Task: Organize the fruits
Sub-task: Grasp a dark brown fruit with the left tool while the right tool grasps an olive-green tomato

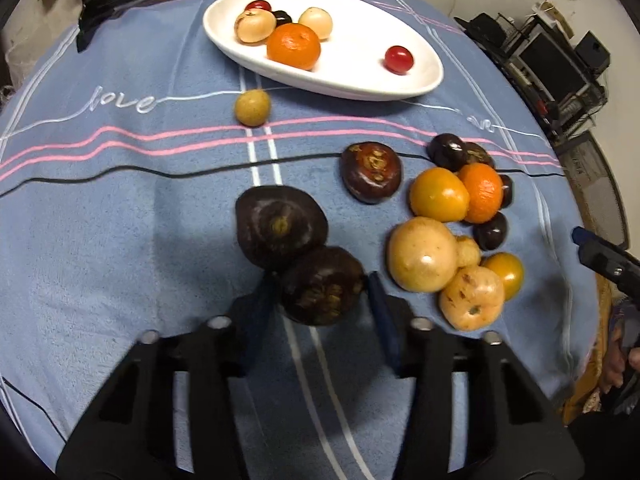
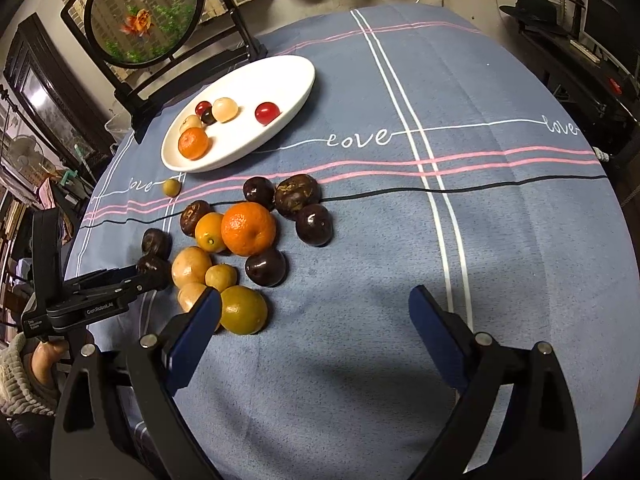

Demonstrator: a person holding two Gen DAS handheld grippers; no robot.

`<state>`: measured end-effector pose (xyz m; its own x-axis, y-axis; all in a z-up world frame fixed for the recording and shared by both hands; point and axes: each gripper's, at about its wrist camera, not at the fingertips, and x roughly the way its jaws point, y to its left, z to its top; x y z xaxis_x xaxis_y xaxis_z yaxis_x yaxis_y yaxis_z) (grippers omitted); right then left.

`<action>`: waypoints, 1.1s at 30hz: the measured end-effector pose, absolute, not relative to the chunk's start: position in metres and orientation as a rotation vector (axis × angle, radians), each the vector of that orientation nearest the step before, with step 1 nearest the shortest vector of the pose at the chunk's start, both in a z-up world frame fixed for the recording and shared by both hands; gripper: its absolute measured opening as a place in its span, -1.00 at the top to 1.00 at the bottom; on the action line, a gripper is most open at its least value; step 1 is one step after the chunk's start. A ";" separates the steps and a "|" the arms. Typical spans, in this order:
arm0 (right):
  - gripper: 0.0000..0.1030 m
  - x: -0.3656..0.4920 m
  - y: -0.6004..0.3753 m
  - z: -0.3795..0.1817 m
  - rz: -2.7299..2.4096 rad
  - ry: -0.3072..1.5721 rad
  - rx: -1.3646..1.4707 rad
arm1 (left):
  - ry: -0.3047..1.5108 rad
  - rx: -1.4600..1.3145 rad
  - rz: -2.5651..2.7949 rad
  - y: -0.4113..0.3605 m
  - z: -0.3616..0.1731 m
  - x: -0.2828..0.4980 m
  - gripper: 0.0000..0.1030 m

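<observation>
Left tongs sit low centre of the left wrist view, blue pads either side of a dark brown fruit. Pads look to be touching or nearly on its flanks, so closed round it, tho firm grip or lift can't be told; it touches a second dark fruit just above-left. Right tongs are wide apart w/ nothing between them, low in the right wrist view over bare cloth, just right of the pile. Progress, my read: early, approx a third done at most. White oval plate, upper centre of the left view, holds six pcs: an orange mandarin, two pale fruits, two red ones, one dark one. Left on the surface: a lone small tan fruit just below the plate rim, three big dark fruits incl. the gripped one, plus a cluster at mid-right of yellow, orange, pale and dark pcs, many touching. Orientation: gripped fruit is roundish, no clear long axis; its rough scarred patch faces the camera. Plate's long axis runs upper left to lower right in the left view, narrow tip lower right.
</observation>
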<state>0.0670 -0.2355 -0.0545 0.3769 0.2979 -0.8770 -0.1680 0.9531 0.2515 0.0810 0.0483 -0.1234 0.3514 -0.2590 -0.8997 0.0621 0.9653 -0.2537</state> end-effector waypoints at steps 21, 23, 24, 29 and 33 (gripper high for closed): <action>-0.33 0.065 -0.177 -0.099 0.474 1.215 -0.034 | 1.160 -0.296 -0.160 0.091 -0.111 0.032 0.18; -0.23 0.067 -0.175 -0.100 0.485 1.201 -0.028 | 1.157 -0.295 -0.159 0.092 -0.110 0.031 0.18; -0.10 0.068 -0.173 -0.101 0.493 1.202 -0.025 | 1.157 -0.294 -0.160 0.092 -0.109 0.030 0.18; 0.20 0.067 -0.163 -0.106 0.549 1.211 -0.039 | 1.167 -0.299 -0.168 0.091 -0.111 0.029 0.18; 0.22 0.065 -0.170 -0.105 0.542 1.212 -0.012 | 1.174 -0.304 -0.171 0.089 -0.114 0.031 0.18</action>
